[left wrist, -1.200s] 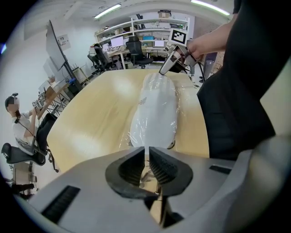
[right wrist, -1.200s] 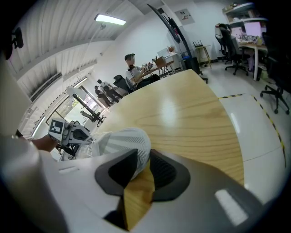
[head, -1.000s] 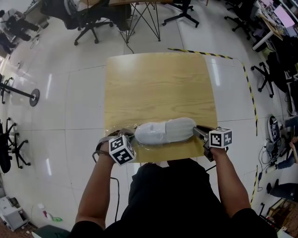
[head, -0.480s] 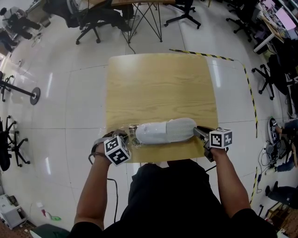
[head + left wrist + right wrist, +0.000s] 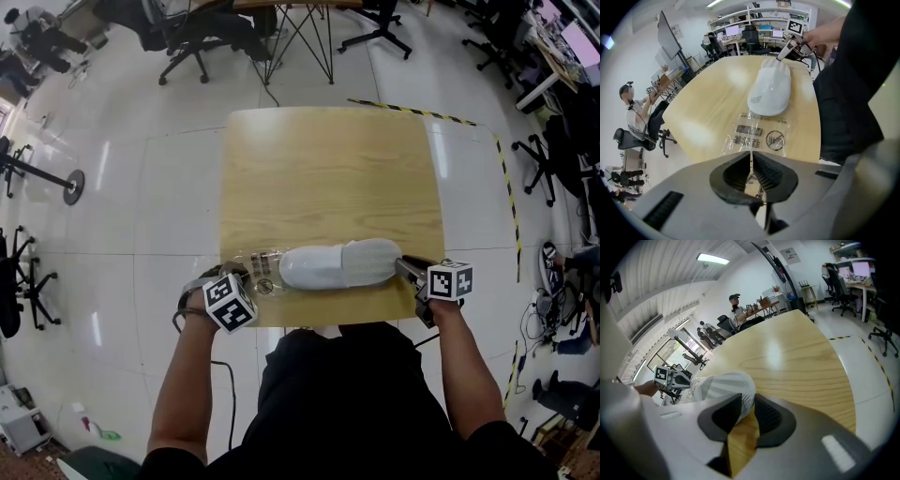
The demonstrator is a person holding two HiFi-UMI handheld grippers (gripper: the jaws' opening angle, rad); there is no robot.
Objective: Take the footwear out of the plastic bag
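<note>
**Grippers on opposite ends of shoe and bag**

Left gripper: jaws all but together, pinching a thin fold of the clear plastic bag at its near edge. The film runs flat over the table from the jaws toward the white shoe, printed warning marks facing up.

Right gripper: jaws partway apart, clamped on one end of the shoe, with pale ribbed fabric filling the gap between the pads.

The shoe lies on its side along the table's near edge, between the two grippers, lengthwise across the person's front. The bag lies at the shoe's left end. The film is clear, so how much of the shoe it covers is hard to tell; most looks bare.

The person, in a dark top, stands against the near edge. Beyond: pale glossy floor, yellow-black tape by the table's far corner, office chairs further off.
</note>
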